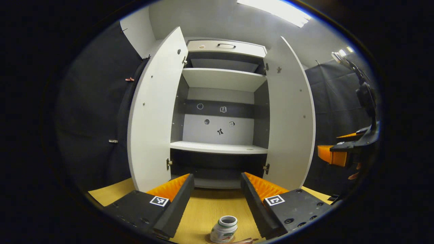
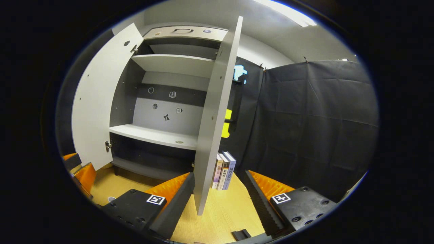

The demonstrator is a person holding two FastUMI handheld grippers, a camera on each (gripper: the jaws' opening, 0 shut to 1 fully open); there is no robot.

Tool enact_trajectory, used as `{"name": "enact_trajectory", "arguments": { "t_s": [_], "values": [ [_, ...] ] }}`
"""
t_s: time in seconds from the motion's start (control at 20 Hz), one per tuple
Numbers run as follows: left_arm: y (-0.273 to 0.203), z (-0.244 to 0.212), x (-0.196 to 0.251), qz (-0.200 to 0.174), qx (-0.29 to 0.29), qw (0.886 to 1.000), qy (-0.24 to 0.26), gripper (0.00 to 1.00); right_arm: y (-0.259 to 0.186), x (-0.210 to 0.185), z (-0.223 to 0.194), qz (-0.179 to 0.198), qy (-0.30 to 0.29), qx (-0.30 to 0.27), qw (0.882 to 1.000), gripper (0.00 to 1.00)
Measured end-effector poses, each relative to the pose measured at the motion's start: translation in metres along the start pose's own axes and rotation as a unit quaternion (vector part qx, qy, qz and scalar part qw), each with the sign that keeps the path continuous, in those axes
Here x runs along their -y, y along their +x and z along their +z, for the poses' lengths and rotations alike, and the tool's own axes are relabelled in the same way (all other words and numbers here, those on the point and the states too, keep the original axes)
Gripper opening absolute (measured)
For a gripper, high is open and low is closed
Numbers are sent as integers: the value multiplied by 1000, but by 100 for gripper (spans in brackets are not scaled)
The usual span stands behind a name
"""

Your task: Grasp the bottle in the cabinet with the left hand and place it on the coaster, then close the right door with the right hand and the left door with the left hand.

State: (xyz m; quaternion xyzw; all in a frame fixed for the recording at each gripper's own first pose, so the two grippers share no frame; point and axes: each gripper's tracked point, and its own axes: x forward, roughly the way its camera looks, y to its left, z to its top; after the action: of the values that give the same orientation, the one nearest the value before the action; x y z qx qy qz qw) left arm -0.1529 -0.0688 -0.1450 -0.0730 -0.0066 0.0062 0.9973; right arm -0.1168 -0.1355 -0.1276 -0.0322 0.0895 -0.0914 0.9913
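Left gripper view: left gripper [image 1: 217, 200] at bottom of frame, jaws spread wide w/ nothing between the fingers. The bottle [image 1: 223, 230] stands upright at bottom centre on the wooden tabletop [image 1: 206, 210], below the fingertips and between the two finger bodies – not touched by either. It sits on a round coaster [image 1: 234, 240], only a sliver of which shows at the very bottom edge.

Cabinet [image 1: 220, 101] fills centre frame, both doors swung open – left door [image 1: 152, 115] at centre-left, right door [image 1: 291, 118] at centre-right. Shelves inside look bare; a few small stickers on the back panel. Right gripper [image 1: 342, 149] seen at far right edge, mid-height, well apart from the cabinet.

Right gripper view: right gripper [image 2: 218, 200] at bottom of frame, jaws also wide apart, holding nothing. The right door's edge [image 2: 217, 115] runs down centre frame, its lower corner between the fingers but I can't tell whether it touches either. Three books [image 2: 223, 171] stand upright just right of the door, centre-bottom. Left gripper [image 2: 81, 173] at lower left edge.
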Motion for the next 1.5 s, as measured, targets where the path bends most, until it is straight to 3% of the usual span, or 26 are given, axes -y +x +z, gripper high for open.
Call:
{"name": "enact_trajectory", "arguments": {
  "t_s": [0.1,0.25,0.4,0.55,0.8,0.95,1.2,1.5],
  "values": [
    [-4,32,-26,16,5,1000,10,87,-2,21,20,-30,18,-5,999,98],
    [-6,70,-67,39,10,999,13,87,-10,39,52,-39,49,10,998,97],
    [-5,88,-108,59,-6,998,0,87,-2,59,73,-58,40,21,997,97],
    [-7,95,-155,104,-26,994,-11,88,18,72,84,-71,45,22,996,96],
    [-4,118,-211,183,-24,983,23,91,74,89,91,-74,2,23,997,96],
    [-1,134,-237,236,-17,971,14,91,110,84,99,-46,16,30,998,96],
    [-1,151,-264,316,-7,948,40,90,145,84,101,-5,40,27,999,94],
    [4,157,-265,337,-4,941,38,90,142,73,106,7,13,37,999,89]
  ]
}}
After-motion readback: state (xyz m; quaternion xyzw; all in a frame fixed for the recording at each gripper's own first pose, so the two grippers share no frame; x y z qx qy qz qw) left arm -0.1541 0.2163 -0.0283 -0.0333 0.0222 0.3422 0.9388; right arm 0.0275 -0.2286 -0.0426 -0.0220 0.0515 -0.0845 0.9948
